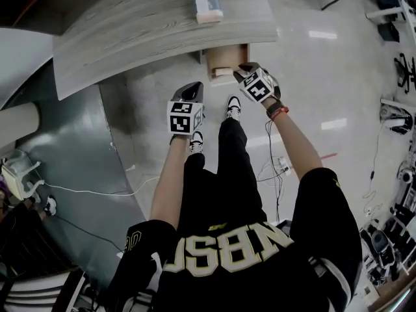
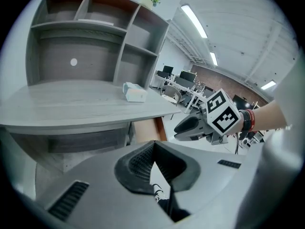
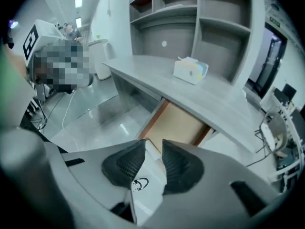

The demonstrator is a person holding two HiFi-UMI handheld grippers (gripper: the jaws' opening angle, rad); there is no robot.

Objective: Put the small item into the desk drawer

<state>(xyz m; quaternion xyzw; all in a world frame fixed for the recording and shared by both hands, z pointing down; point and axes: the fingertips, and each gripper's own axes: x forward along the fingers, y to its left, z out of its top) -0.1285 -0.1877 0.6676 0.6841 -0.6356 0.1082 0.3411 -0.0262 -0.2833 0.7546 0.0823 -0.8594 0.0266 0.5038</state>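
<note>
The desk drawer [image 1: 227, 52] stands pulled out under the grey desk [image 1: 143, 25], its tan inside showing [image 3: 177, 122]. My right gripper [image 3: 153, 145] hangs just in front of and above the drawer's near end, shut on a small white packet [image 3: 150, 176] with a dark round logo. In the head view the right gripper [image 1: 245, 70] is at the drawer's front right corner. My left gripper [image 1: 194, 87] hovers lower left of the drawer, over the floor. Its jaws [image 2: 153, 145] meet at the tips with nothing between them. The right gripper [image 2: 183, 128] also shows in the left gripper view.
A tissue box [image 1: 207, 6] sits on the desk top above the drawer. Shelving [image 2: 95, 27] rises behind the desk. The person's legs and shoes [image 1: 233, 107] stand just below the drawer. Cables [image 1: 97, 190] trail on the floor at left; office clutter [image 1: 396, 116] lines the right.
</note>
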